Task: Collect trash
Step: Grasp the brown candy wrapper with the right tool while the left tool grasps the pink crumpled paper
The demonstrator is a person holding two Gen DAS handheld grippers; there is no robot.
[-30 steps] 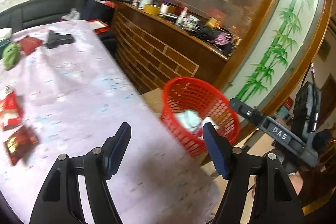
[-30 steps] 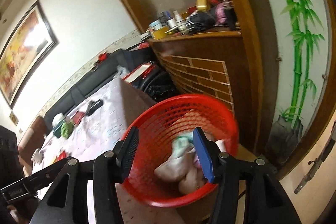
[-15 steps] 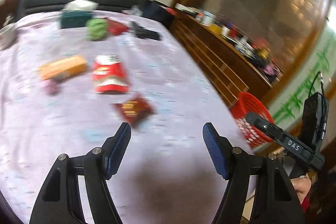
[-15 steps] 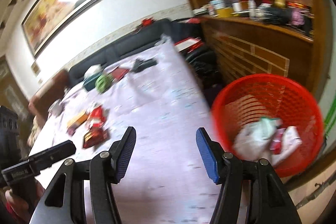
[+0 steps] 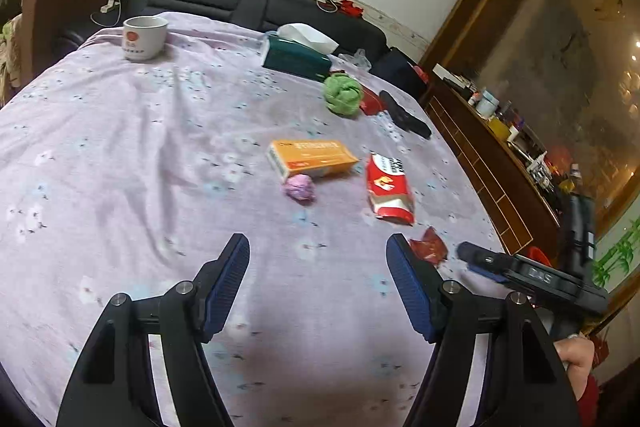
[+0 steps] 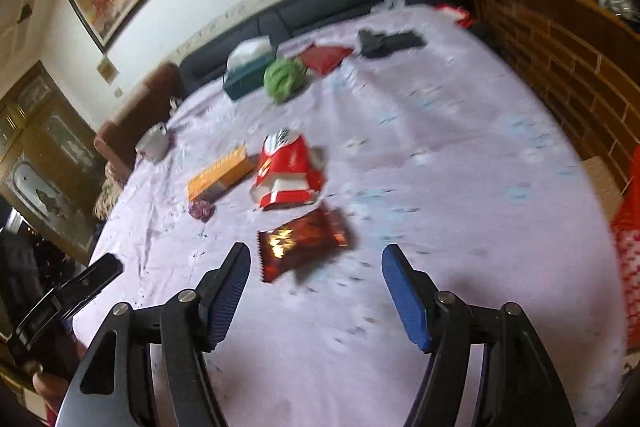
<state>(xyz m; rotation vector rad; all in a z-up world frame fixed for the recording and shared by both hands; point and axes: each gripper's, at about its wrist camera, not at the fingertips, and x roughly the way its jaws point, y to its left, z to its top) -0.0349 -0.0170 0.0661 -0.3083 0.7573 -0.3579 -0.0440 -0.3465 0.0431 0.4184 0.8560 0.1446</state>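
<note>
Trash lies on the lilac tablecloth (image 5: 120,155). A dark red foil wrapper (image 6: 302,241) sits just beyond my right gripper (image 6: 316,259), whose jaws are opening with nothing between them. Farther off lie a red-and-white snack bag (image 6: 288,167), an orange box (image 6: 218,173) and a purple paper ball (image 6: 200,209). In the left wrist view my left gripper (image 5: 318,249) hangs open and empty over bare cloth, short of the purple ball (image 5: 299,187), the orange box (image 5: 312,157), the snack bag (image 5: 390,187) and the foil wrapper (image 5: 428,247). The red basket (image 6: 630,227) shows at the right edge.
At the far end stand a white cup (image 5: 144,37), a teal tissue box (image 5: 296,57), a green crumpled ball (image 5: 342,95), a red packet (image 6: 326,57) and a black object (image 6: 386,43). A dark sofa (image 5: 240,3) lies behind, a wooden brick-pattern counter (image 6: 560,47) at the right.
Both views have swung from the red basket back over the table, so the trash now lies ahead. The right gripper's jaws stand wider than before. The left gripper's gap is unchanged.
</note>
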